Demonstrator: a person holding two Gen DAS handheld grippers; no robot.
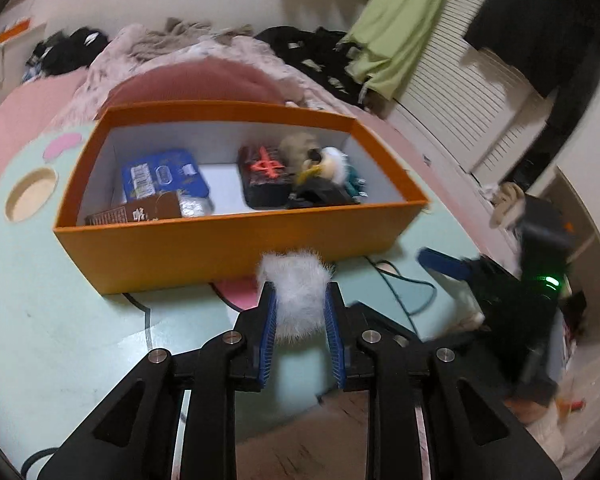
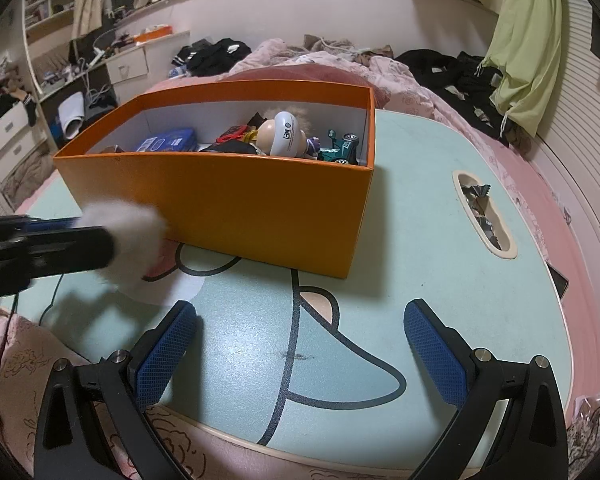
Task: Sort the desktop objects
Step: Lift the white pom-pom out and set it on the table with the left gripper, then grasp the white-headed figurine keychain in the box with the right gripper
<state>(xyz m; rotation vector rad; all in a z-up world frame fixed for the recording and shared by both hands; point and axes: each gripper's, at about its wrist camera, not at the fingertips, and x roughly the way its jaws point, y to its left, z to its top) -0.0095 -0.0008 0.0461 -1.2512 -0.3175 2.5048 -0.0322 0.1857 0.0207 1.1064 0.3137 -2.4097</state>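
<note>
My left gripper [image 1: 300,292] is shut on a white fluffy pom-pom [image 1: 298,292] and holds it above the mint-green table, just in front of the orange box [image 1: 228,248]. The pom-pom [image 2: 130,240] and the left gripper [image 2: 60,246] also show at the left of the right wrist view, close to the box's near wall [image 2: 260,208]. The box holds a blue packet [image 1: 162,176], a black case with a red mark [image 1: 266,178], a doll [image 2: 284,134] and a green toy car [image 2: 340,150]. My right gripper [image 2: 300,328] is open and empty over the table.
The table [image 2: 420,260] has a cartoon print and an oval slot [image 2: 484,216] with wrappers at the right. A thin cable [image 1: 404,288] lies on the table. A bed with pink bedding and black clothes lies behind. Drawers stand at the far left.
</note>
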